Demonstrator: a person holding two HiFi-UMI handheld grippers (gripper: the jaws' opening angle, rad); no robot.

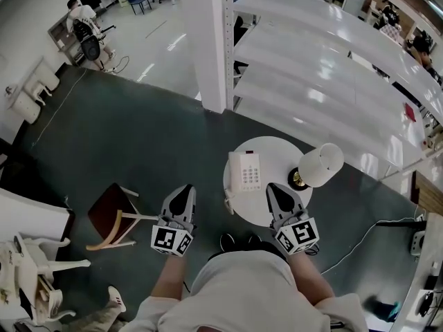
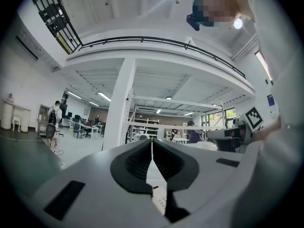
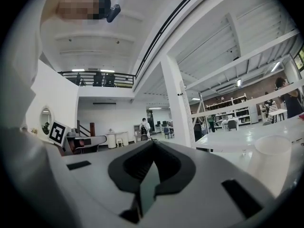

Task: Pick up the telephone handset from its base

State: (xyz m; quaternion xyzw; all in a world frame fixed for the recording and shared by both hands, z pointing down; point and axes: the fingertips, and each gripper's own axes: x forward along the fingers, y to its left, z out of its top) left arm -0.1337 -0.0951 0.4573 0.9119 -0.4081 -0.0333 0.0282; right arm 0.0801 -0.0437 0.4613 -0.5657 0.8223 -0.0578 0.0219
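The white telephone (image 1: 248, 172) lies on a small round white table (image 1: 277, 209), its handset (image 1: 235, 171) resting along the left side of the base. My right gripper (image 1: 274, 188) is shut and empty, held level over the table's near edge, just right of the phone. My left gripper (image 1: 185, 191) is also shut and empty, over the dark floor left of the table. In the left gripper view the jaws (image 2: 152, 142) meet, and the phone's keypad (image 2: 160, 199) shows below them. The right gripper view shows its jaws (image 3: 153, 144) closed together.
A lamp with a white shade (image 1: 321, 164) stands on the table's right side. A wooden chair (image 1: 113, 216) sits on the floor to the left. A white pillar (image 1: 211, 47) and long white tables (image 1: 325, 68) lie beyond. A cable (image 1: 360, 237) trails at right.
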